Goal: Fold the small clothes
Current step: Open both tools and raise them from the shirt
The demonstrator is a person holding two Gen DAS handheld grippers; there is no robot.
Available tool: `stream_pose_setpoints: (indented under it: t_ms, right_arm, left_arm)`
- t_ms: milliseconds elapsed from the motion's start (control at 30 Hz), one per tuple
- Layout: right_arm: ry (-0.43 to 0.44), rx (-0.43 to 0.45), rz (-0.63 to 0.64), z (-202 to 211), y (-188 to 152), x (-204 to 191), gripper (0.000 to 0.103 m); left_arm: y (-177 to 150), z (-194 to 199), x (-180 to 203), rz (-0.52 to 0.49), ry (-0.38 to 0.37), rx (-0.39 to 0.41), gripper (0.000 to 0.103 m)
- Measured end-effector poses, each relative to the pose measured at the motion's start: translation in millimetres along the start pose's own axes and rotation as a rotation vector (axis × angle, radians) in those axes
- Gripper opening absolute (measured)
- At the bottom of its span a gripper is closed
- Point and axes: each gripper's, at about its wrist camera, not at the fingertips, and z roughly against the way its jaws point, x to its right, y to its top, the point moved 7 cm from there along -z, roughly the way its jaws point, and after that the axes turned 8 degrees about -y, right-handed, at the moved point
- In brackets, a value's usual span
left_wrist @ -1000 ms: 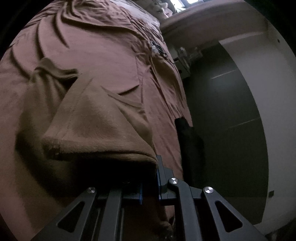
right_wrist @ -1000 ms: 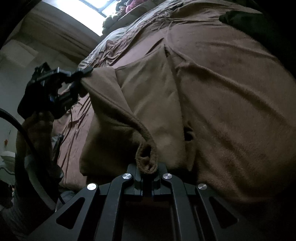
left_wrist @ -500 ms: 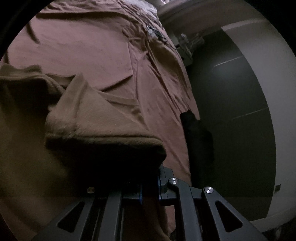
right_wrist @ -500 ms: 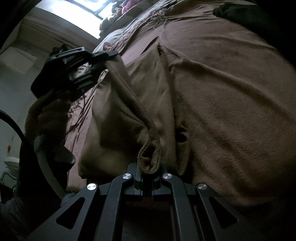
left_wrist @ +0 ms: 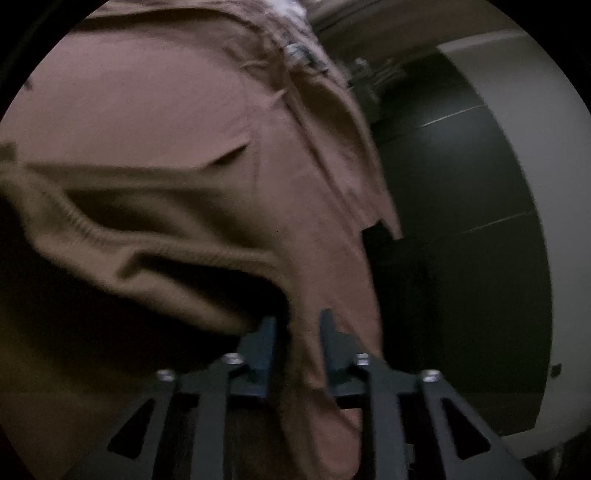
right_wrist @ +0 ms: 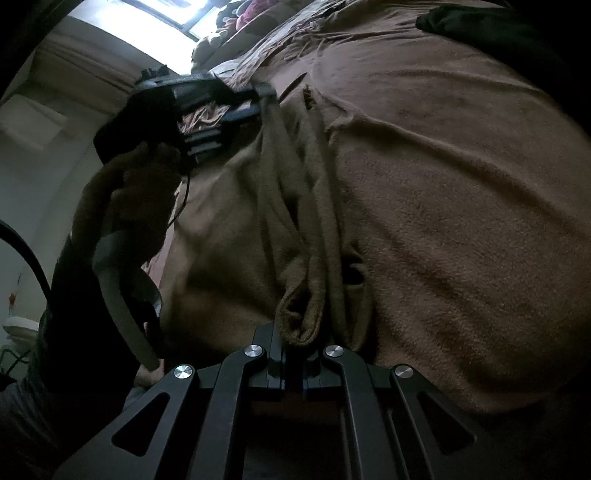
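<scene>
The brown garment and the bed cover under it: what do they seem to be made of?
The brown garment looks like a soft knit, probably cotton or fleece: matte, fuzzy surface, with a ribbed hem bunched at the right gripper, which is shut on it. The bed cover looks like a thinner, smoother woven sheet, pinkish brown, with sharp fine creases and a faint sheen. The exact fibres cannot be told.

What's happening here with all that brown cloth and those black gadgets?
A person is folding a small brown knitted garment on a bed covered with a reddish-brown sheet, using hand-held black tongs instead of fingers. The right tongs are shut on a bunched edge of the garment close to the camera. The left tongs, carried in the person's hand, are at the garment's far edge and are opening, with a fold of cloth between them. A dark cloth lies further off on the bed.
</scene>
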Motion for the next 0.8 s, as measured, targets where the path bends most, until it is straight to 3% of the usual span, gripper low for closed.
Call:
stream_pose_setpoints:
  t_ms: [33,167,533,633,700,733,767,800]
  right_arm:
    - [-0.002,-0.001,0.001,0.0,-0.2,0.3,0.001]
    - [-0.006,0.002,0.001,2.8,0.1,0.3,0.001]
    - [-0.031,0.029,-0.029,20.6,-1.2,4.3,0.003]
    - [-0.078,0.038,-0.011,29.7,-0.3,4.0,0.015]
    - [-0.108,0.062,0.004,39.0,1.9,2.6,0.035]
    - [-0.117,0.079,0.006,44.9,3.8,2.3,0.054]
    - [-0.125,0.1,0.006,50.7,5.9,2.5,0.061]
    - [-0.13,0.113,0.012,54.3,7.9,2.2,0.061]
  left_arm:
    - [1.4,3.5,4.0,-0.006,-0.015,0.01,0.045]
    - [6.7,27.9,12.6,-0.04,-0.014,0.051,0.045]
    - [-21.0,123.2,-33.2,-0.026,0.183,0.08,0.045]
    - [-35.6,146.6,-44.5,-0.011,0.213,0.091,0.046]
    - [-46.2,160.8,-52.0,-0.004,0.238,0.097,0.047]
    - [-51.3,165.7,-54.6,0.0,0.247,0.098,0.047]
    - [-56.1,169.5,-57.1,0.005,0.253,0.097,0.047]
    - [-63.5,174.1,-60.5,0.014,0.26,0.097,0.047]
